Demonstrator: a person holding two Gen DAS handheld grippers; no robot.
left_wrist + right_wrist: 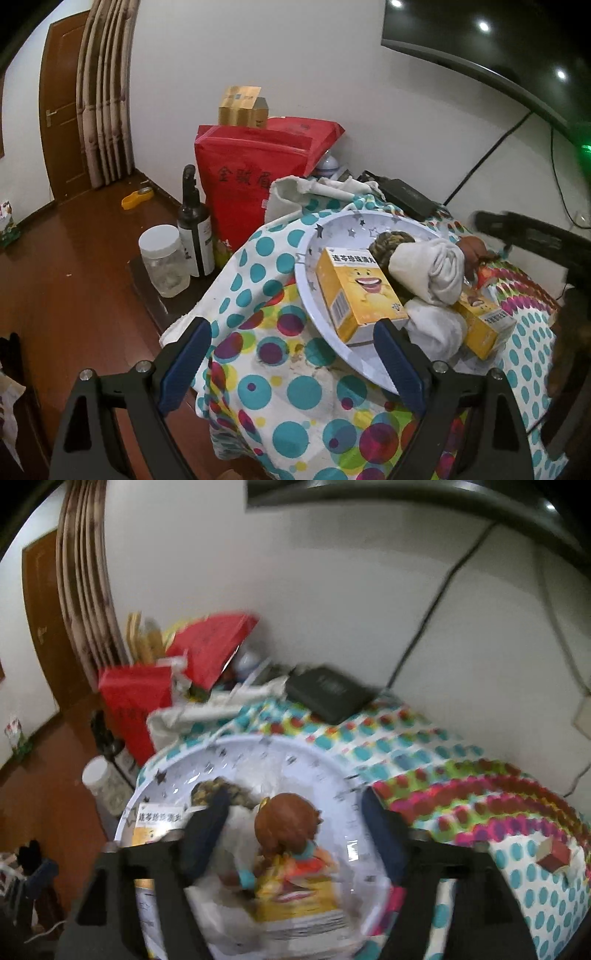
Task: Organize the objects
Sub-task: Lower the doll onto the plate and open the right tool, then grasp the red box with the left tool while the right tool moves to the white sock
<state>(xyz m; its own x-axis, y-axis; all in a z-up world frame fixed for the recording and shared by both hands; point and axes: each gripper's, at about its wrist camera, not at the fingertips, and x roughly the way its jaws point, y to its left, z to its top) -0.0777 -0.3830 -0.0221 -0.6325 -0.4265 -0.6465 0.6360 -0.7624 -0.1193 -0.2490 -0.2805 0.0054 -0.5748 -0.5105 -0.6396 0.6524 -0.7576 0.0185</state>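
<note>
A white star-printed basin [334, 225] sits on a polka-dot cloth. In it lie a yellow medicine box [360, 293], a second yellow box [484, 323], white rolled socks [430, 271], a dark camouflage roll [391, 242] and a brown-haired figurine [286, 821]. My left gripper [291, 354] is open and empty, just in front of the basin's near rim. My right gripper [295, 823] is open above the basin [332, 771], its fingers on either side of the figurine and apart from it. The right wrist view is blurred.
A clear jar with a white lid [164, 260], a dark spray bottle [194, 225] and a red bag [243, 177] with a gold box [242, 107] stand left of the basin. A black device [327, 694] lies behind it by the wall. A small red-brown box [554, 856] lies at right.
</note>
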